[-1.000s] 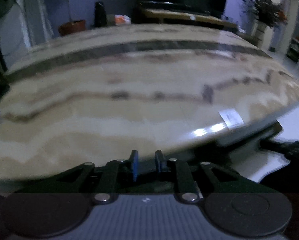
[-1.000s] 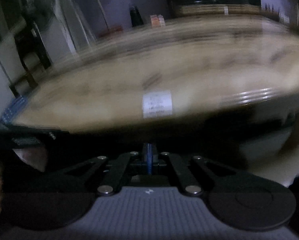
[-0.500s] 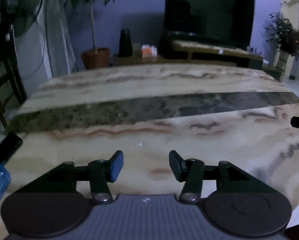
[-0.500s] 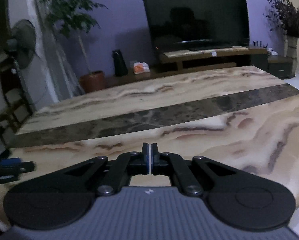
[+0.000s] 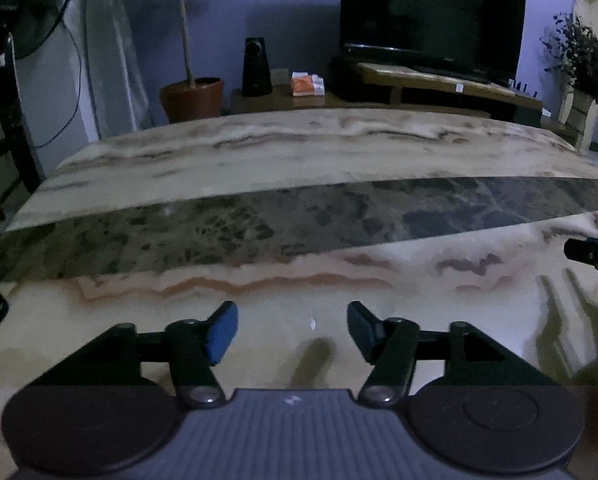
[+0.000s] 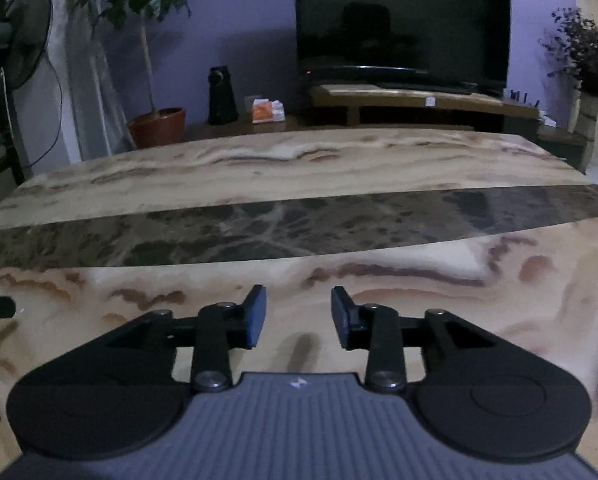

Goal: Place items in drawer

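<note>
Two tools, left tool (image 5: 292,326) and right tool (image 6: 297,312), opening, empty, above one marble table (image 5: 299,152).

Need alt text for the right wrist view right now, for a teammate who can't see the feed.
The right gripper hangs over a marble-patterned table, its jaws opening with nothing between them. A dark stripe crosses the tabletop; behind it are a television and a potted plant.
</note>
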`<action>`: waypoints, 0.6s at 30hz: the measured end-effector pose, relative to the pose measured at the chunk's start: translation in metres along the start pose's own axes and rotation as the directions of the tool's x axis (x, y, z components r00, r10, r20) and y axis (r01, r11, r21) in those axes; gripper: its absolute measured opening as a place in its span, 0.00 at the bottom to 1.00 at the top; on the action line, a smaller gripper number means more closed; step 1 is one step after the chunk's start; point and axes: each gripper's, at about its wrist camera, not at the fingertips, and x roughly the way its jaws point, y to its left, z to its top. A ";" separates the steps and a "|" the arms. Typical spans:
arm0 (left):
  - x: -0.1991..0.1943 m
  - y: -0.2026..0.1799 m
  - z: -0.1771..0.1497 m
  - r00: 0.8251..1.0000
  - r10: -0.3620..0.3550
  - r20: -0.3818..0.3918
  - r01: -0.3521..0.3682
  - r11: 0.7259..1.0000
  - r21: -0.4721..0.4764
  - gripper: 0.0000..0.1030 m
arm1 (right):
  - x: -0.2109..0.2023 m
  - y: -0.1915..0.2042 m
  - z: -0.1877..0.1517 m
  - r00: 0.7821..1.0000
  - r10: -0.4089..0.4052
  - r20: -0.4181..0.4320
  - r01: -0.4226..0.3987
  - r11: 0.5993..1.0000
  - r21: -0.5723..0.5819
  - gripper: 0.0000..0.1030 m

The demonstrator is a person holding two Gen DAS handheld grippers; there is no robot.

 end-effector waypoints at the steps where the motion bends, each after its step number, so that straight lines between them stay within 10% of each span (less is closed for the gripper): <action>1: 0.002 0.001 0.001 1.000 0.004 0.012 -0.004 1.000 0.003 0.68 | 0.003 0.001 0.001 1.000 -0.006 0.004 0.006 1.000 -0.006 0.42; 18: 0.027 0.014 -0.004 0.999 0.008 0.031 -0.007 1.000 -0.023 0.83 | 0.020 0.008 0.006 1.000 -0.014 -0.001 0.014 0.998 -0.055 0.69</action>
